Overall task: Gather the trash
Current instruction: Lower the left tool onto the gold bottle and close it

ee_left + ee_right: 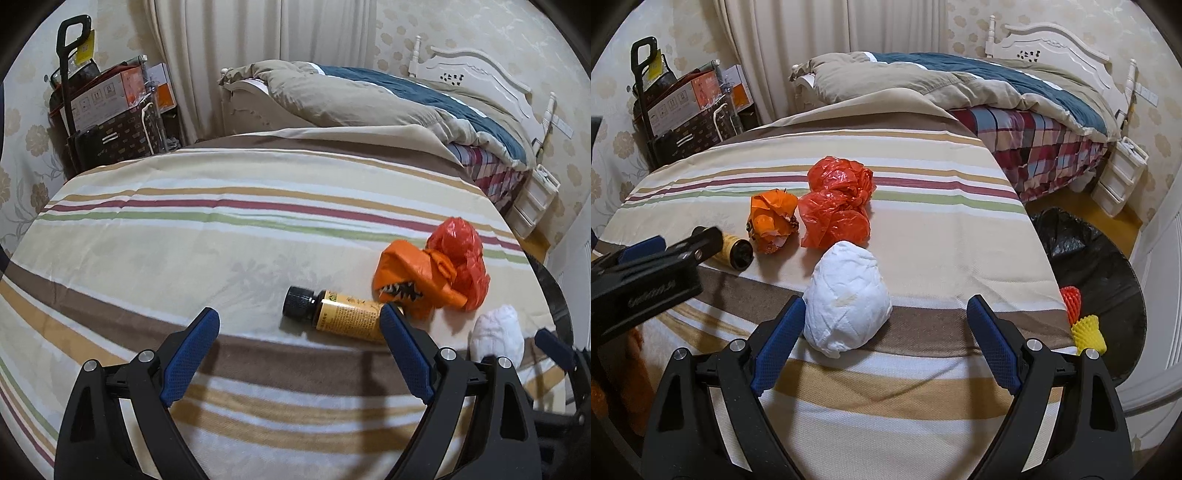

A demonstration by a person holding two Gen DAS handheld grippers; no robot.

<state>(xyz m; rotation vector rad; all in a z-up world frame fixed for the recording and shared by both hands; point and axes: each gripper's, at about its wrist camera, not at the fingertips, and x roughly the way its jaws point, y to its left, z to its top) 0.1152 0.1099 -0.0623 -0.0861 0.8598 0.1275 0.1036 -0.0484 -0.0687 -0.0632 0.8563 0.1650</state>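
A small bottle (340, 314) with a black cap and a yellow label lies on its side on the striped cloth (184, 240). My left gripper (299, 326) is open just in front of it, and its right fingertip overlaps the bottle's base end. An orange wrapper (410, 280), crumpled red plastic (458, 258) and a white paper ball (498, 336) lie to the right. In the right wrist view the white ball (846, 299) sits between the open fingers of my right gripper (886, 314), close to the left finger. The pads do not press on it.
A black-lined trash bin (1089, 266) stands off the cloth's right edge, with red and yellow foam nets (1086, 328) inside. Beyond it are a bed (997, 92) and white drawers (1119, 177). Boxes and a trolley (103, 107) stand at the back left.
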